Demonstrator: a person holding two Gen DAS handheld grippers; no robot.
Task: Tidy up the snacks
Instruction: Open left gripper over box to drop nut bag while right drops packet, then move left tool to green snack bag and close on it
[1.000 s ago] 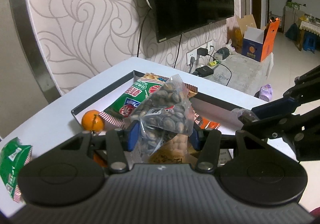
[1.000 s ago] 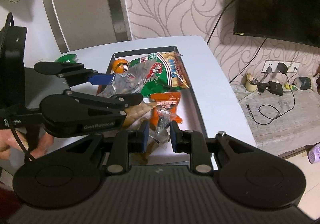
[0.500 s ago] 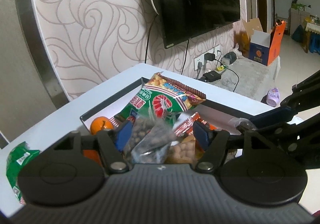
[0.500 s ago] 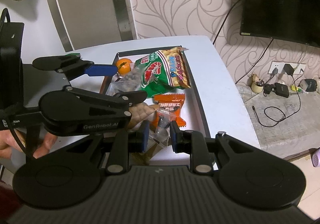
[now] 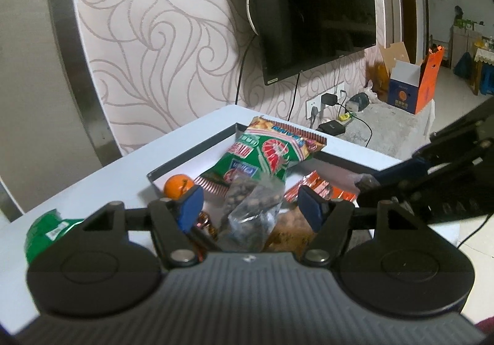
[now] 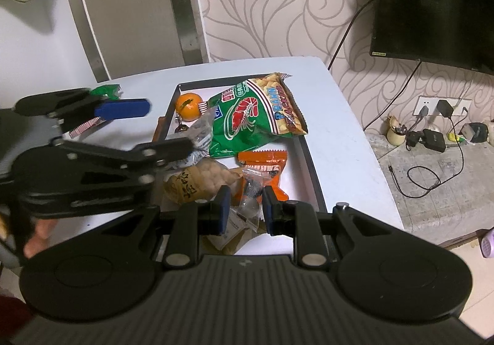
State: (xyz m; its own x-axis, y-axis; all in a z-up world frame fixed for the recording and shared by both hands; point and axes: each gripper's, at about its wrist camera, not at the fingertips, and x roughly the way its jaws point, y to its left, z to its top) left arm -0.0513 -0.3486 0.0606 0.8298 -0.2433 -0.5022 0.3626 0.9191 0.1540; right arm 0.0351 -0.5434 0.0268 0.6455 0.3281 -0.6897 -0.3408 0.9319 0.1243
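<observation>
Take the black-rimmed tray [image 6: 311,160] as your landmark. Your left gripper [image 5: 251,206] hangs over its near corner with the blue pads spread wide, and the clear bag of dark seeds [image 5: 251,212] lies between them, untouched on either side, leaning on the green prawn-cracker bag [image 6: 247,122] at the tray's middle. Your right gripper [image 6: 245,210] sits at the tray's near edge, pads drawn close around a small clear packet [image 6: 250,193] that lies over the orange packet [image 6: 265,172]; whether both pads bite it I cannot tell, so treat that hold as uncertain. The mandarin [image 6: 189,105] rests in the tray's far left corner, the tan bag of round snacks [image 6: 200,181] beside your right pads, and one green packet [image 5: 43,234] lies outside the tray on the white table [image 6: 339,135], to its left.

The risks from here, as I judge them: the seed bag is propped, not flat, so a nudge from either open finger could tip it over the rim. A thin slippery packet may slide out of a shallow pinch if you lift fast. Your two grippers are near each other over the tray, so crossing paths could knock them together
</observation>
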